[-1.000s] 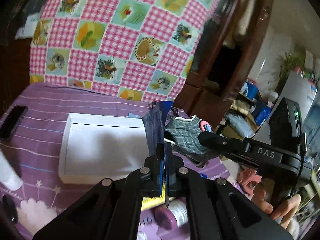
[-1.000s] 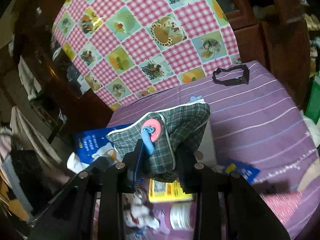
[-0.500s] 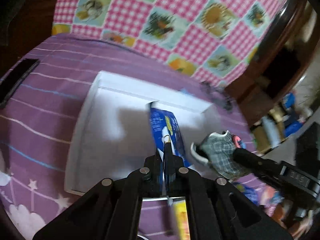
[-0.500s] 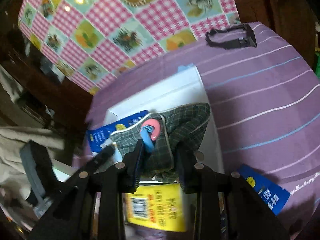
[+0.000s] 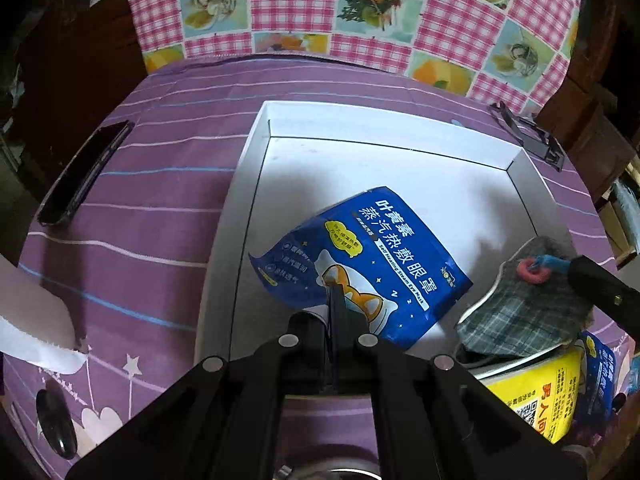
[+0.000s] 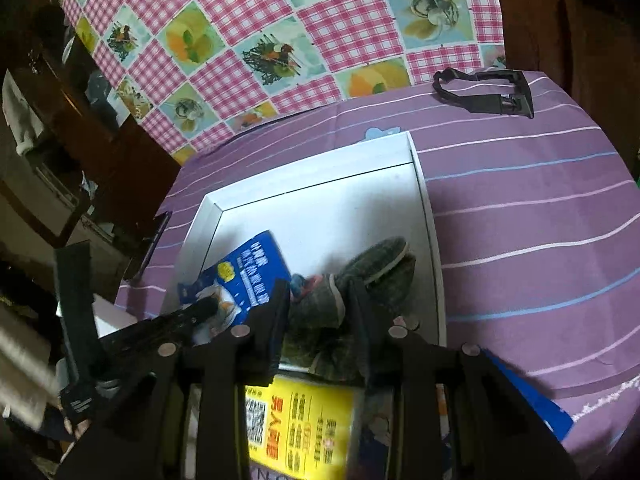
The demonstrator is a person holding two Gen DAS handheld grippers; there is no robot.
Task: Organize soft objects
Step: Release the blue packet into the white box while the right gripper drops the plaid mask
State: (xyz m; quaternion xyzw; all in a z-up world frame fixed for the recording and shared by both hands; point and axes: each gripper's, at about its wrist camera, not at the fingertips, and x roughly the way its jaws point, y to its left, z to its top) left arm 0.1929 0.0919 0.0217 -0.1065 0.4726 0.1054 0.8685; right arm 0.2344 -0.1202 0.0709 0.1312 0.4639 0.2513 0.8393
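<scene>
A white open box [image 5: 256,168] stands on the purple striped cloth; it also shows in the right wrist view [image 6: 424,208]. My left gripper [image 5: 335,300] is shut on the near edge of a blue steam eye-mask packet [image 5: 372,256], which lies flat inside the box. My right gripper [image 6: 320,300] is shut on a grey plaid fabric pouch [image 6: 380,268] with a pink and blue tag, held low inside the box's near right corner. From the left wrist view the pouch [image 5: 524,308] sits right of the packet, whose blue shows in the right view [image 6: 248,268].
A yellow packet [image 6: 304,420] and another blue packet [image 5: 600,372] lie in front of the box. A black phone [image 5: 84,172] lies to the left, a black clip [image 6: 488,92] at the far right, white tissue [image 5: 28,320] near left. A pink checked cloth [image 5: 360,8] hangs behind.
Both grippers have moved forward and down over the box. The blue packet has gone from hanging upright to lying flat inside it, and the plaid pouch has come down into the box.
</scene>
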